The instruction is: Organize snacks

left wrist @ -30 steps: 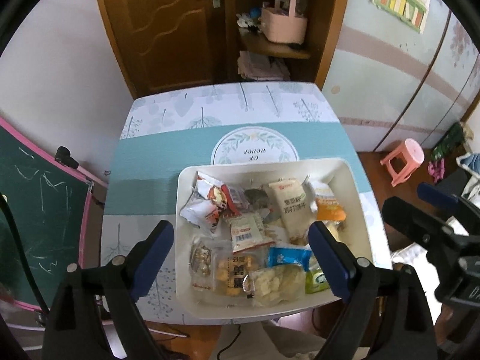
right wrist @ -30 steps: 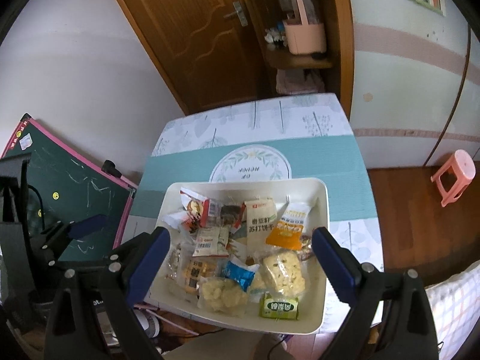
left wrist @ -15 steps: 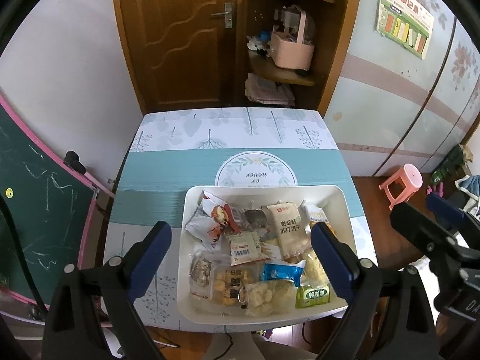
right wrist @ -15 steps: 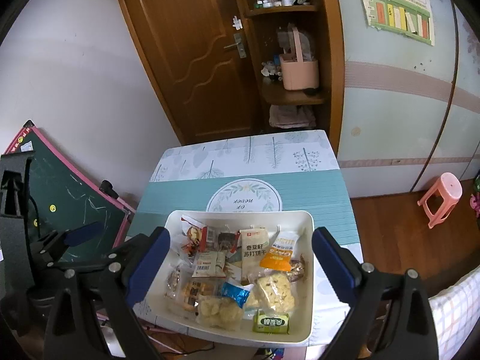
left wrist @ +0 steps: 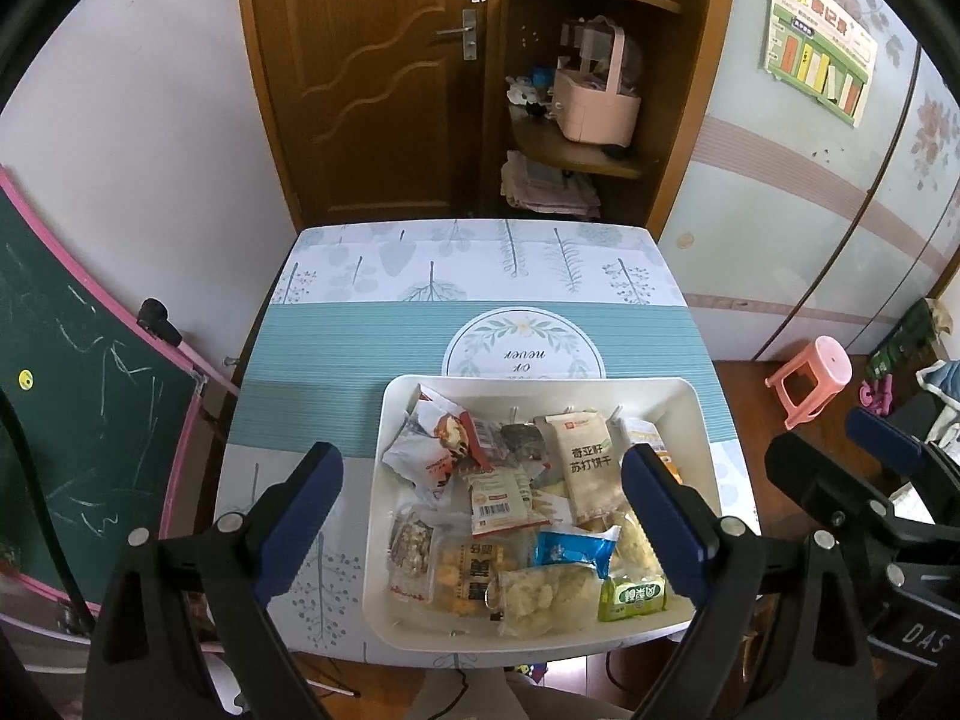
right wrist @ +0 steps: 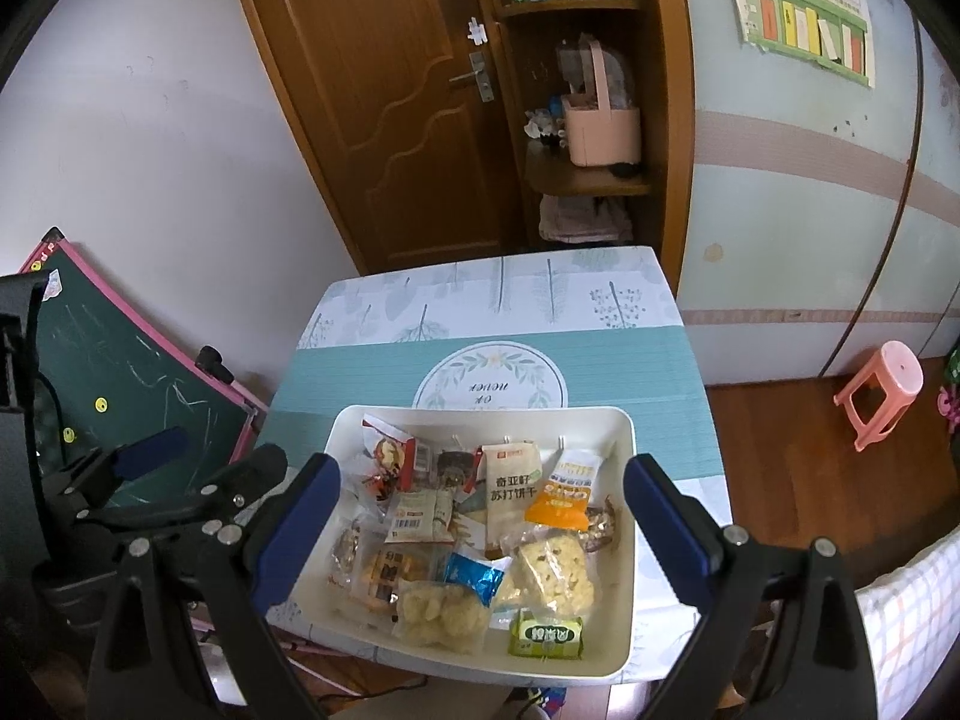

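Both the left gripper and the right gripper are hanging wide apart, holding nothing, above the white tray of snacks sitting near on the table.

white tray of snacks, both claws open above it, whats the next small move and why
Probably lower the right claw toward the green packet in the white tray. Both claws hang open and empty; the left claw too. That packet lies flat at the near edge, with nothing on top.
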A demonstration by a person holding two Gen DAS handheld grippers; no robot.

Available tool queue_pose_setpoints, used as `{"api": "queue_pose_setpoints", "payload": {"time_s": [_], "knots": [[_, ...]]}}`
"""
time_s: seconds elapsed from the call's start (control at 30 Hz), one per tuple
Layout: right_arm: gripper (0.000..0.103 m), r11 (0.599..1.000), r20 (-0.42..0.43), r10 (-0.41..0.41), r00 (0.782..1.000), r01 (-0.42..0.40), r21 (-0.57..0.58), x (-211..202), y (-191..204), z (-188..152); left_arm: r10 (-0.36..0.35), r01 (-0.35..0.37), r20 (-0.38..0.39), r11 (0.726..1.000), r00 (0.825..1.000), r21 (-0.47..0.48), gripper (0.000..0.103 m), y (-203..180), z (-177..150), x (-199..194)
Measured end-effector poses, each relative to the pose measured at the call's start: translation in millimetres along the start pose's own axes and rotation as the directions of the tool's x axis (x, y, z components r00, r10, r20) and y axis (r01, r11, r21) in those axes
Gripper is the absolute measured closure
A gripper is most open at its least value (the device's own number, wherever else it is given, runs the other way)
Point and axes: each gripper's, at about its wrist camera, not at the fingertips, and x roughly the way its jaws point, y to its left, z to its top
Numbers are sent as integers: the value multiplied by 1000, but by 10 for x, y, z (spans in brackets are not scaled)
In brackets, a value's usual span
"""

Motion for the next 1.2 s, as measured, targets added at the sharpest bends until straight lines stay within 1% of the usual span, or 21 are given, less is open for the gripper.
{"api": "queue_pose_setpoints", "payload": {"time_s": [1.2], "knots": [[7,1000,3,-12,1000,12,0,-28,-80,7,-4,4,-7,1000,1000,6,9,-30,-12,27]]}}
